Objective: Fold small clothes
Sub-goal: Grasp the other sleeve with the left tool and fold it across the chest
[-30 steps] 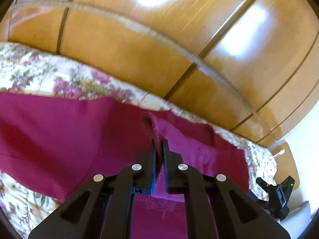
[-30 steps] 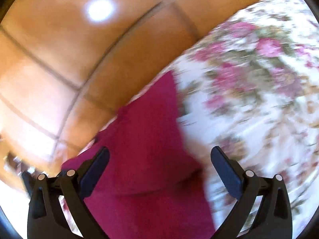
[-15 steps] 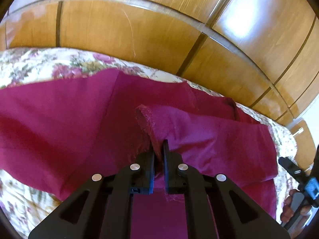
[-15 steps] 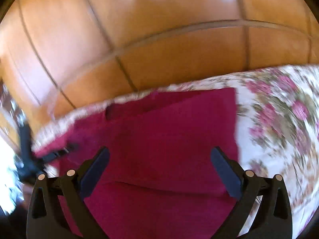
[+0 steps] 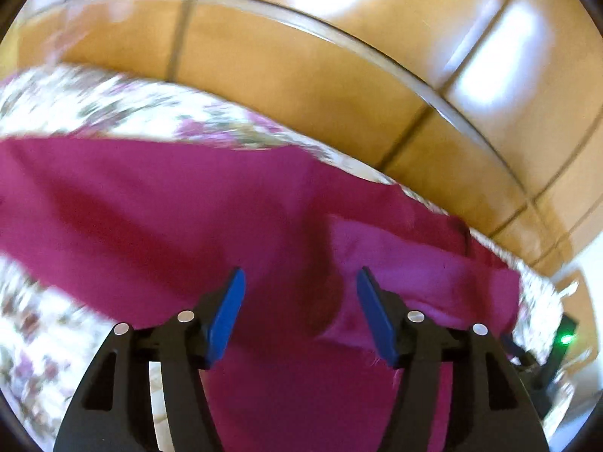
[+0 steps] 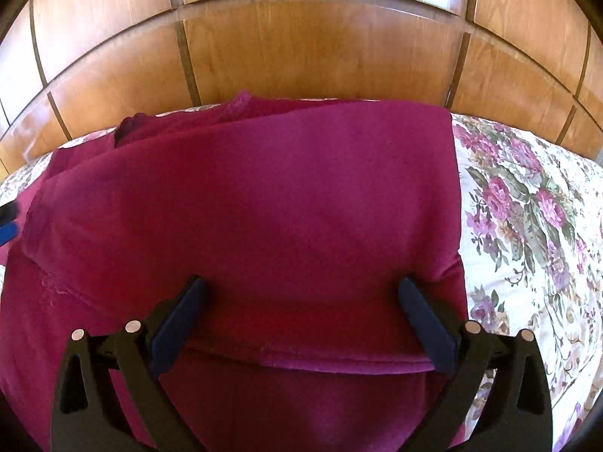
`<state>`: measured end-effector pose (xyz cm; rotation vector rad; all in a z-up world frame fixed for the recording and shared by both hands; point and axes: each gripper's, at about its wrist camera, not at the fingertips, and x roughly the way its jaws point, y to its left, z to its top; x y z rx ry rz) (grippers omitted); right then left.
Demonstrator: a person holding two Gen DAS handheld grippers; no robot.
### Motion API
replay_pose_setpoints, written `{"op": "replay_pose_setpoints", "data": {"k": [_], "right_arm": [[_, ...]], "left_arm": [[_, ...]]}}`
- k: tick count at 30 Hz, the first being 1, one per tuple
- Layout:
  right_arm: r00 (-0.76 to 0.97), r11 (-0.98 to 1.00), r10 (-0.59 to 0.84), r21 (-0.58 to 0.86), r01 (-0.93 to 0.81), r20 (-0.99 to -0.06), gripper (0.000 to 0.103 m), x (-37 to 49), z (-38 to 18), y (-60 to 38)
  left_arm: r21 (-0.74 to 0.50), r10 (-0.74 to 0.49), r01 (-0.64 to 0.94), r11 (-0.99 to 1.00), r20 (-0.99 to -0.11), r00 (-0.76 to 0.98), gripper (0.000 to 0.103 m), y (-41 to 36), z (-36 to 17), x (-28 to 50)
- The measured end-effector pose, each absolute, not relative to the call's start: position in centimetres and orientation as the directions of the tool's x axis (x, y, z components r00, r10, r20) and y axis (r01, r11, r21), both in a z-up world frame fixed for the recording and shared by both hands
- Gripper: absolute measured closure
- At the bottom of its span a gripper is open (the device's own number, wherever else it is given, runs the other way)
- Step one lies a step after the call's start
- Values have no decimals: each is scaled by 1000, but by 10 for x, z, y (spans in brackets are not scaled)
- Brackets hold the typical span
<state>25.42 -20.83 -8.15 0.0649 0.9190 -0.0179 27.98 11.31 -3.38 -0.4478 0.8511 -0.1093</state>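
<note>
Floral bedspread [image 6: 527, 203] is bearing the garment [image 6: 264, 207]; you are holding left gripper [image 5: 299, 307] and right gripper [image 6: 301, 320] released above its laid fold.

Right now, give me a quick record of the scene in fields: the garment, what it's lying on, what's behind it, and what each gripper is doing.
garment: magenta cloth, folded over on itself, folded edge toward the camera in the right wrist view
surface: floral bedspread, showing to the right of the cloth
background: wooden panelled headboard
left gripper: open, over the cloth, nothing between its pads; view is motion-blurred
right gripper: open wide, over the folded layer, holding nothing
</note>
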Motion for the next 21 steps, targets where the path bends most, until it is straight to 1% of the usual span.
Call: {"op": "replay_pose_setpoints", "data": {"k": [3, 5, 7, 9, 11, 14, 15, 18, 21], "right_arm": [[605, 998, 8, 43, 44, -796, 2, 254, -82, -207], [605, 998, 2, 35, 44, -796, 2, 256, -80, -204], [604, 999, -1, 32, 44, -797, 2, 257, -80, -203], [606, 999, -7, 24, 43, -796, 2, 255, -79, -202], [608, 999, -10, 21, 44, -794, 2, 254, -79, -202], [609, 999, -9, 22, 44, -793, 2, 253, -80, -202], [610, 999, -10, 21, 44, -793, 2, 253, -81, -202], [610, 999, -13, 18, 45, -792, 2, 253, -81, -201], [610, 999, -15, 16, 45, -792, 2, 254, -81, -201]], "left_arm": [[-490, -254, -187, 852, -698, 670, 42, 161, -37, 254], [-534, -252, -227, 815, -678, 691, 42, 191, -38, 238], [-564, -203, -293, 772, -655, 728, 42, 234, -38, 215], [-581, -165, -353, 733, -656, 736, 42, 266, -41, 202], [-593, -96, -436, 677, -658, 747, 42, 305, -44, 187], [-615, -30, -512, 600, -657, 754, 42, 351, -46, 174], [-626, -9, -536, 567, -655, 756, 42, 367, -47, 171], [-674, 2, -564, 477, -641, 768, 42, 400, -53, 171], [-689, 29, -588, 423, -639, 769, 42, 421, -57, 177]]}}
